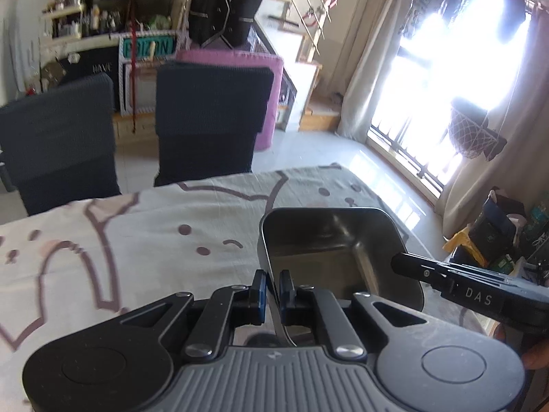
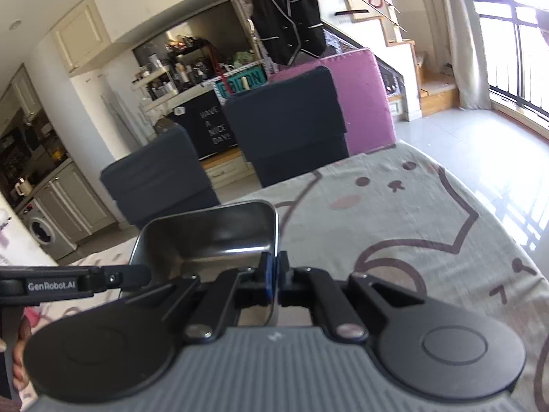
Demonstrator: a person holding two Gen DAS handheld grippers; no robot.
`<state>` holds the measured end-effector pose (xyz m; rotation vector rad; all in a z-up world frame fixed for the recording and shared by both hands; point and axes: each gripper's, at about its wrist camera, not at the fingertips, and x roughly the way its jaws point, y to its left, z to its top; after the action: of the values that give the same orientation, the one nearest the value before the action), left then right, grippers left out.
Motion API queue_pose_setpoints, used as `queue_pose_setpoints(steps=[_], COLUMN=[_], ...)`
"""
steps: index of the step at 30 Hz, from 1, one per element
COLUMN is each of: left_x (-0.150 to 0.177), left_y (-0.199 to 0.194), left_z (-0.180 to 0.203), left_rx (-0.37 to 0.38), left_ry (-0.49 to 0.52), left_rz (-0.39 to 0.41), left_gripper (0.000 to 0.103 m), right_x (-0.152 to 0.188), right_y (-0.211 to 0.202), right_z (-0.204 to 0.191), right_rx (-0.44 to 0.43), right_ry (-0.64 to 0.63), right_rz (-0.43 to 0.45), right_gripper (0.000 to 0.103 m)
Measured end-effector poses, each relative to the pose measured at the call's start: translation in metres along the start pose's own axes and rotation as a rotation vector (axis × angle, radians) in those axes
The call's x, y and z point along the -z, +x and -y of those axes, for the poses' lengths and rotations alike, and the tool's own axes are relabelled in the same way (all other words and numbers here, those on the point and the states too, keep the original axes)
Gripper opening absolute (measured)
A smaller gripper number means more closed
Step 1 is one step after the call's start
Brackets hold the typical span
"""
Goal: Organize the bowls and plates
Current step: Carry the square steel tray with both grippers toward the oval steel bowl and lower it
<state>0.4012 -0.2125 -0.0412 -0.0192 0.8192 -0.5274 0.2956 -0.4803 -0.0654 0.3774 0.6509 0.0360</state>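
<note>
A rectangular stainless-steel tray is held above the cartoon-printed tablecloth, gripped at its left wall by the left gripper and at its right wall by the right gripper. Two dark fabric-covered chairs are set side by side beyond the far table edge, with a purple padded panel behind them.

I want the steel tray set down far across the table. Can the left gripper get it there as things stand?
Probably yes: the left gripper and right gripper both clamp the steel tray, and the tablecloth beyond looks bare.

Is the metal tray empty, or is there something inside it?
Empty. The metal tray, held by the left gripper and right gripper, shows only its bare shiny bottom.
</note>
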Motion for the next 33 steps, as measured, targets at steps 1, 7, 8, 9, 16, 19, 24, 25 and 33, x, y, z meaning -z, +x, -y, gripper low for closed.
queue_pose_setpoints(steps=[1, 7, 8, 9, 16, 19, 24, 25, 33], left_x=[0.004, 0.034, 0.040, 0.046, 0.084, 0.105, 0.135, 0.139, 0.167], left_y=[-0.012, -0.081, -0.092, -0.102, -0.152, -0.161, -0.158, -0.156, -0.131], left_z=[0.001, 0.005, 0.004, 0.005, 0.011, 0.010, 0.006, 0.005, 0.000], left_rx=[-0.004, -0.020, -0.021, -0.022, -0.024, -0.009, -0.004, -0.001, 0.003], left_ry=[0.000, -0.025, -0.036, -0.046, -0.078, -0.101, -0.099, -0.100, -0.090], left_rz=[0.010, 0.051, 0.057, 0.060, 0.068, 0.056, -0.011, -0.021, -0.125], left_gripper=[0.008, 0.008, 0.008, 0.008, 0.007, 0.008, 0.008, 0.008, 0.008], right_x=[0.000, 0.004, 0.006, 0.009, 0.029, 0.036, 0.057, 0.060, 0.087], right_y=[-0.009, -0.062, -0.069, -0.079, -0.123, -0.130, -0.135, -0.134, -0.113], right_z=[-0.004, -0.039, -0.045, -0.052, -0.083, -0.088, -0.093, -0.092, -0.085], right_rx=[-0.007, -0.046, -0.049, -0.054, -0.057, -0.050, -0.025, -0.021, 0.012], right_ry=[-0.007, -0.062, -0.076, -0.091, -0.167, -0.176, -0.197, -0.201, -0.218], right_rz=[-0.003, -0.039, -0.046, -0.051, -0.093, -0.115, -0.146, -0.156, -0.260], right_gripper=[0.003, 0.004, 0.004, 0.004, 0.004, 0.004, 0.004, 0.004, 0.004])
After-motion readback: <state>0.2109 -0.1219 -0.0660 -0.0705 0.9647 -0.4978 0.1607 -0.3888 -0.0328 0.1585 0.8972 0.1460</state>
